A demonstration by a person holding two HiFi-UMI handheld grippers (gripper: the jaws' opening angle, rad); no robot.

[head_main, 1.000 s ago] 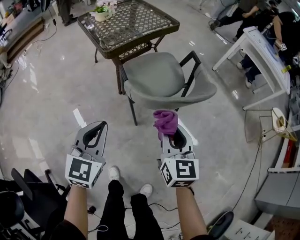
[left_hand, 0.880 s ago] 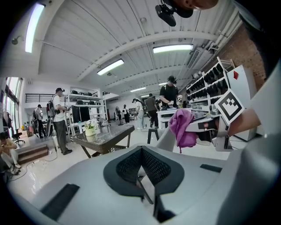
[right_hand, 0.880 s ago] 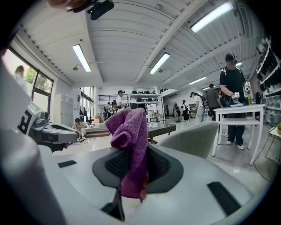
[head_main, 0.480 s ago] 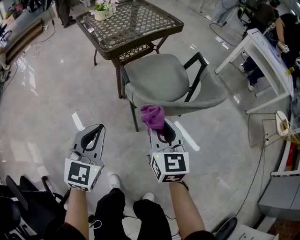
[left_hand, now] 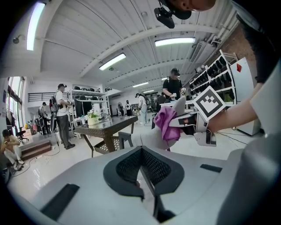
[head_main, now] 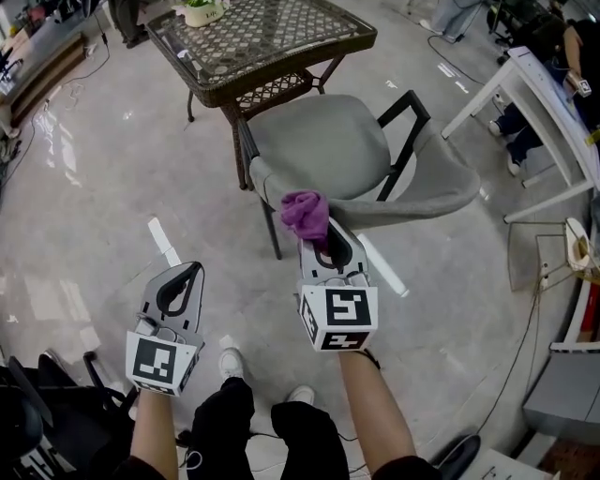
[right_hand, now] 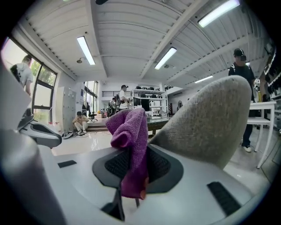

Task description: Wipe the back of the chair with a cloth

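The grey padded chair point(head_main: 328, 150) with a black frame stands in front of me, its curved backrest point(head_main: 422, 195) facing me. My right gripper point(head_main: 319, 236) is shut on a purple cloth point(head_main: 305, 214), which sits just short of the backrest's left end. In the right gripper view the cloth point(right_hand: 130, 140) hangs bunched between the jaws, with the backrest point(right_hand: 206, 118) close on the right. My left gripper point(head_main: 190, 272) is held low at the left, shut, with nothing in it. In the left gripper view its jaws point(left_hand: 141, 153) meet.
A wicker table with a glass top point(head_main: 262, 37) stands behind the chair with a plant pot point(head_main: 202, 11) on it. At the right are a white table point(head_main: 553, 103) and seated people. Cables lie on the floor, and a black office chair point(head_main: 28, 412) is at the lower left.
The right gripper with the cloth has moved forward and left, close to the chair's backrest. The left gripper has dropped lower. The chair looks nearer.
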